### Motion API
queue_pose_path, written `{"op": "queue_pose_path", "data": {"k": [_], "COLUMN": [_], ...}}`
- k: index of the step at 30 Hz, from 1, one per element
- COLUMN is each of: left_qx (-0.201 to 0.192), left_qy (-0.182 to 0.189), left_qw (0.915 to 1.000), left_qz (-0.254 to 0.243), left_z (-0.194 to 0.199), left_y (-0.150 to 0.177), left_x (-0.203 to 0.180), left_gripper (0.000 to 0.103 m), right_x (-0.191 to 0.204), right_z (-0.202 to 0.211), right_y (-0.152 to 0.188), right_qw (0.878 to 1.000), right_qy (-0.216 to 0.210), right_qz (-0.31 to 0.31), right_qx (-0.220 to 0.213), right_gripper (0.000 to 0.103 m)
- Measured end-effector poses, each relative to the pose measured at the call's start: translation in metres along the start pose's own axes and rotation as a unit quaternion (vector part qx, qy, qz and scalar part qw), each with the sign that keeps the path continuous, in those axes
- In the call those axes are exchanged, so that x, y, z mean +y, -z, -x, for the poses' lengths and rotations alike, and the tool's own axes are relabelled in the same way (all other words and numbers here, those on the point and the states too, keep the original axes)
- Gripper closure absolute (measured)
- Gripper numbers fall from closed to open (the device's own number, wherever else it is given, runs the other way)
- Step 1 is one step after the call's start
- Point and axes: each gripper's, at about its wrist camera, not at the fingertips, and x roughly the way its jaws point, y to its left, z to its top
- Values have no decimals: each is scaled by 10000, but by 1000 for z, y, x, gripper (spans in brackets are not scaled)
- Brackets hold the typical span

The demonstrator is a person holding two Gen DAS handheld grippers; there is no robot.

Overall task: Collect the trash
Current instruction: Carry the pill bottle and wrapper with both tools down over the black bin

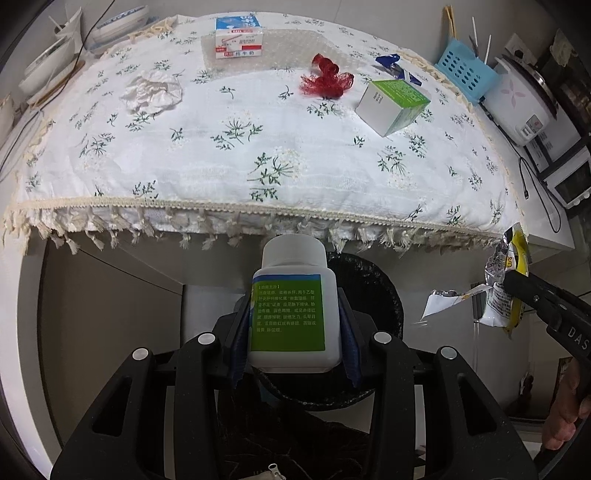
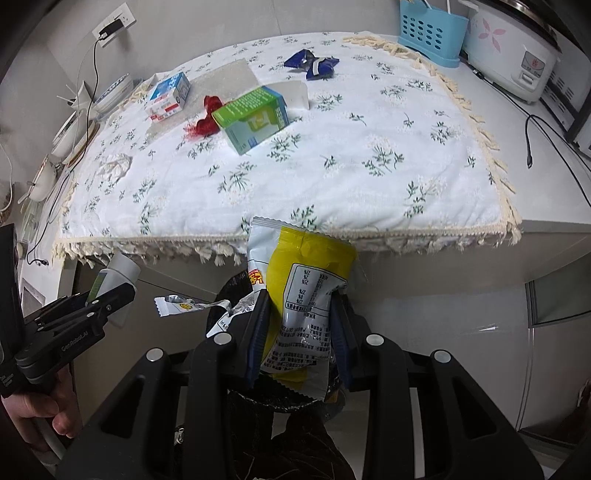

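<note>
White bottle (image 1: 293, 306) between left claw (image 1: 293, 325) pads

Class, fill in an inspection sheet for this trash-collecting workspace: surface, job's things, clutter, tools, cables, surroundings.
Surface: floral tablecloth, fringed edge.
Job's things: crumpled tissue, red netting, green box, milk carton, blue wrapper; black bin below the table edge.
Clutter: blue basket, rice cooker, bowls.
Tools: left tool grips white bottle; right tool grips snack packet.
Cables: black cable by the cooker.
Surroundings: wall socket.
</note>
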Motion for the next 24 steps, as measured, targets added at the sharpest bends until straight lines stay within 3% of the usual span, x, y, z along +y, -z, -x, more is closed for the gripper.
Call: {"op": "queue_pose_path", "data": {"k": [10,24], "left_qx": [329,441], "left_qy": [-18,-95], "left_qw": [9994,9987], "left_qz": [70,-217], "left_z": [-40,-85], "left_y": [27,47], "left_x": [4,-11], "left_gripper": [63,63], "right_x": [-10,-27], "right_z": [-31,-62], "right_y": [31,53], "right_qw": [9995,9984], "right_qy": [145,261], "right_qz": [10,-158], "right_qx": [280,469], "right_gripper": [73,73]}}
